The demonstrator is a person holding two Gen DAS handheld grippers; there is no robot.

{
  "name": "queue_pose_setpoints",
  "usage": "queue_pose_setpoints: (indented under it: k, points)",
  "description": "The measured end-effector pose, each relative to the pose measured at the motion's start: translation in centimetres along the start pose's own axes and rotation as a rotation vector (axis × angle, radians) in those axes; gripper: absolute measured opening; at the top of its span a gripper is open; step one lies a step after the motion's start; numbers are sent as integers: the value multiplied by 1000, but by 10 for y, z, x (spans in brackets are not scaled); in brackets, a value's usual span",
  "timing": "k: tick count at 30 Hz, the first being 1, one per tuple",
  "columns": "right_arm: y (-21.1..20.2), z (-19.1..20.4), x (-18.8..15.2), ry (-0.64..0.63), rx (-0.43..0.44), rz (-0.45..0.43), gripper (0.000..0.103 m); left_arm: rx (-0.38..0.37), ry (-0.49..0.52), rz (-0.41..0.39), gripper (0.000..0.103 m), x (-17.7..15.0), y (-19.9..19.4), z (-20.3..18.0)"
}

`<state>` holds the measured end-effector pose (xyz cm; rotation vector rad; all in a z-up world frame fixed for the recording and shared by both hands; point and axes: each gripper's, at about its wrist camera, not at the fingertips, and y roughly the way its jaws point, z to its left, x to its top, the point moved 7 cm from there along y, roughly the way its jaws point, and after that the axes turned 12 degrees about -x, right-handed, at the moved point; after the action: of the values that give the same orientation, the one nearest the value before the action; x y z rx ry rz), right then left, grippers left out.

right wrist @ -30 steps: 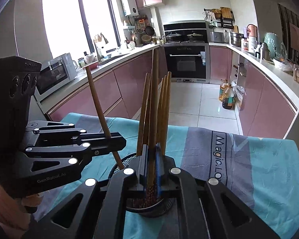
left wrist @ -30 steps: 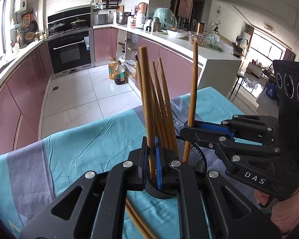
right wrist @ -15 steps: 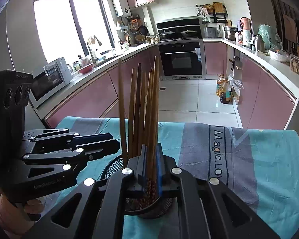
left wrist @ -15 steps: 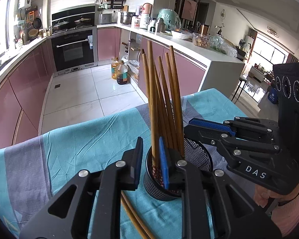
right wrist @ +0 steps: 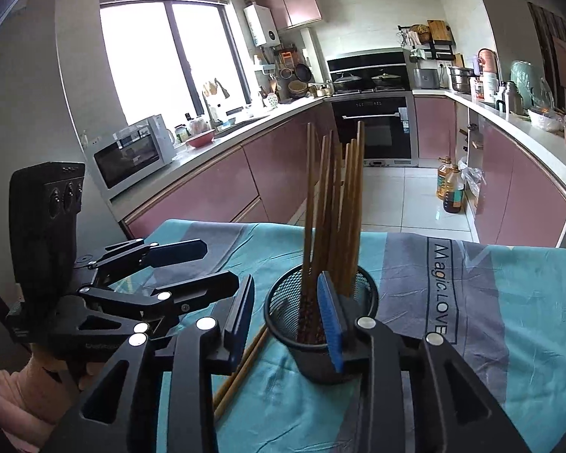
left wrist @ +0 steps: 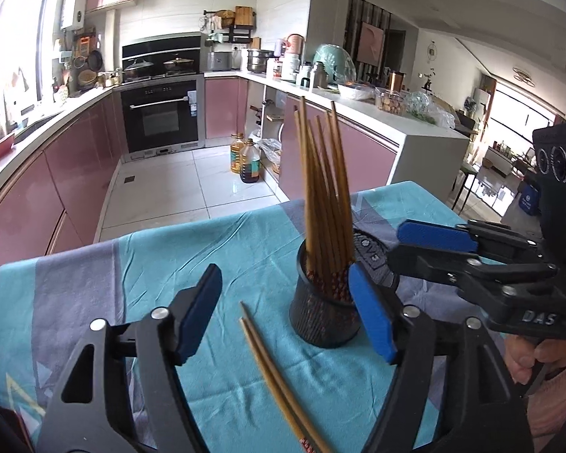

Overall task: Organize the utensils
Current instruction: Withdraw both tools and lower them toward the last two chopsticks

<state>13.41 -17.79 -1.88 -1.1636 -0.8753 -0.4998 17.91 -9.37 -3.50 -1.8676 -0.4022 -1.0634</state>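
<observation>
A black mesh cup (left wrist: 324, 311) stands upright on the counter (left wrist: 94, 283), which is draped in a teal and grey cloth (right wrist: 509, 302), back from its far edge. A bundle of chopsticks (left wrist: 326, 204) stands in the cup, fanned and leaning slightly. Two more chopsticks (left wrist: 275, 373) lie flat on the cloth just beside the cup, on its near left side.

The left claw (left wrist: 286, 317) has just been opening; its jaws stand wide and hold nothing, with the loose pair lying below the gap. The right claw (right wrist: 286, 315) has also just been opening; it is partly open and empty, one blue pad in front of the cup's rim, the other just left of it.
</observation>
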Motion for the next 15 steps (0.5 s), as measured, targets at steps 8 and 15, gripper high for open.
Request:
queue_pose_setpoints:
  k: [8,15]
  points:
    - [8,30,-48,-54,39,95,45,79,-64,32,76,-53,-26,34]
    - [36,47,-91,-65,30,216,45,113,-140,125,74,-110,-31,61]
